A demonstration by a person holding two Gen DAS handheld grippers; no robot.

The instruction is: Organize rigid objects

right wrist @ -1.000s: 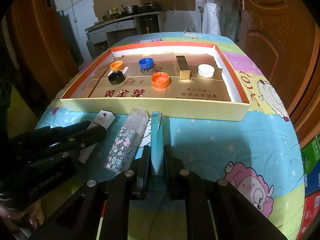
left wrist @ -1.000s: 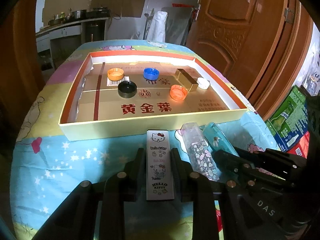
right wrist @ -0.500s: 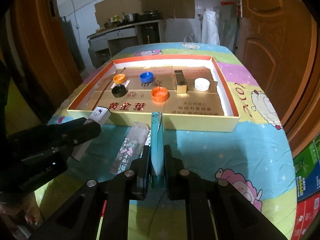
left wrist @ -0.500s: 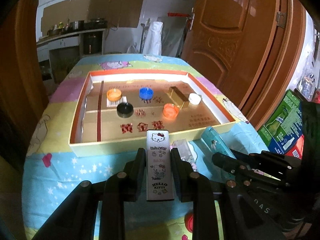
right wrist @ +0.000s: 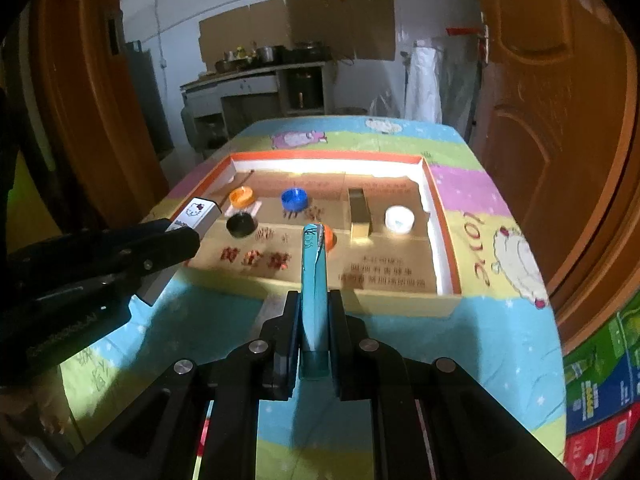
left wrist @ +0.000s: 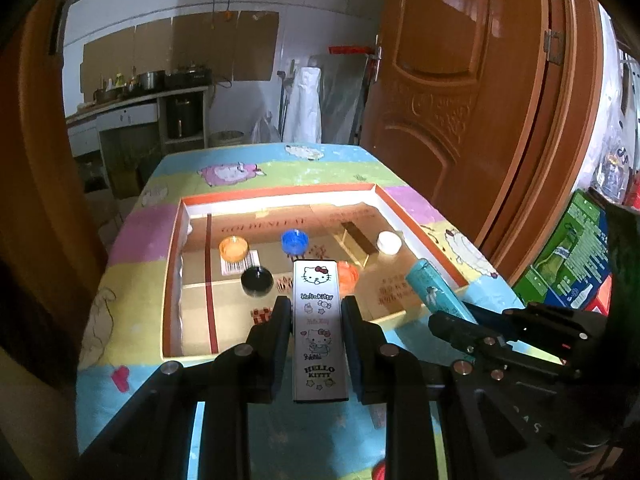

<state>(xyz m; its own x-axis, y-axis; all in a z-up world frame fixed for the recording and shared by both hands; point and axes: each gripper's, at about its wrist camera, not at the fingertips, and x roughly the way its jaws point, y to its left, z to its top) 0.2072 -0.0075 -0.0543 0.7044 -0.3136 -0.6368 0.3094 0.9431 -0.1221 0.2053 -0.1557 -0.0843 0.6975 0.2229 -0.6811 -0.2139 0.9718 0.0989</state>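
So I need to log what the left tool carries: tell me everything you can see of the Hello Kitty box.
The Hello Kitty box is a slim, flat, oblong case with a silvery-white face that looks glossy, printed with cat cartoons and "Hello Kitty" lettering. It is clamped by its long sides in the shut left tool, lying lengthwise along the fingers, its far end projecting past them. It is held off the table, in front of the tray.
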